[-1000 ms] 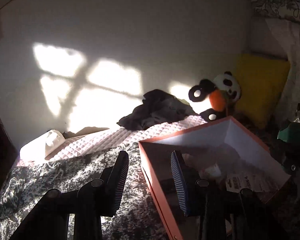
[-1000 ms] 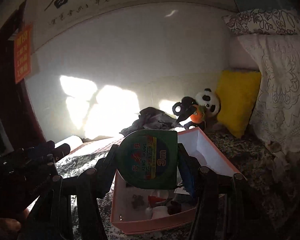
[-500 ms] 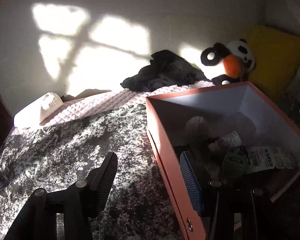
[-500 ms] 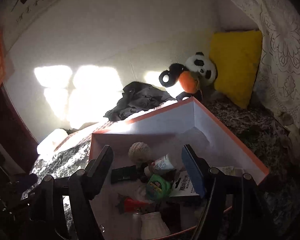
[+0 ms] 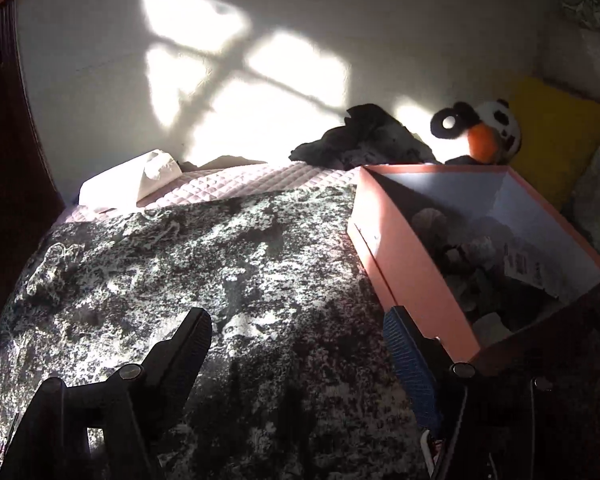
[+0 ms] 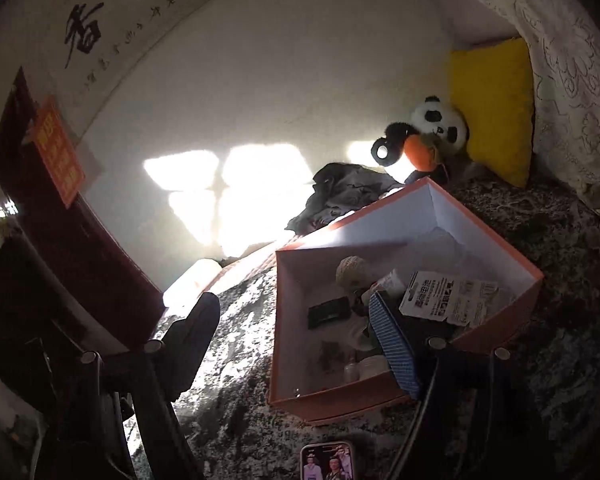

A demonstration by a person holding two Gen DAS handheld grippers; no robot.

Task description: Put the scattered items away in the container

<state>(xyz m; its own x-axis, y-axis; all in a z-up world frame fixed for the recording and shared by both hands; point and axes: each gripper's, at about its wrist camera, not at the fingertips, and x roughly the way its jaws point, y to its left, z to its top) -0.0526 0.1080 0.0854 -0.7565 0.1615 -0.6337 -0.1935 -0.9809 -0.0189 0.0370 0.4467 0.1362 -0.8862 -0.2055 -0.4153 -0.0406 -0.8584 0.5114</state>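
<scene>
The pink box sits on the mottled grey bedspread, open at the top with white inner walls, and it holds a jumble of small things: a ball of pale twine near the far left corner, a flat dark rectangular item on the floor of the box, a white printed card pack lying toward the right wall, and a few small pale bottles or jars near the front wall; the rest of the contents are too dim to name. The right claw hovers at the box's near left corner with its jaws wide apart and nothing between them, its blue-padded finger over the box interior and the other finger outside the left wall. The left claw is also spread wide and empty, over the bedspread just left of the box, its blue-padded finger near the box's front corner. Behind the box lie a heap of dark clothing, a plush panda and a yellow cushion against the wall. A white pillow rests at the far left on a pink quilted cover. A phone with a lit screen lies on the bed in front of the box.
</scene>
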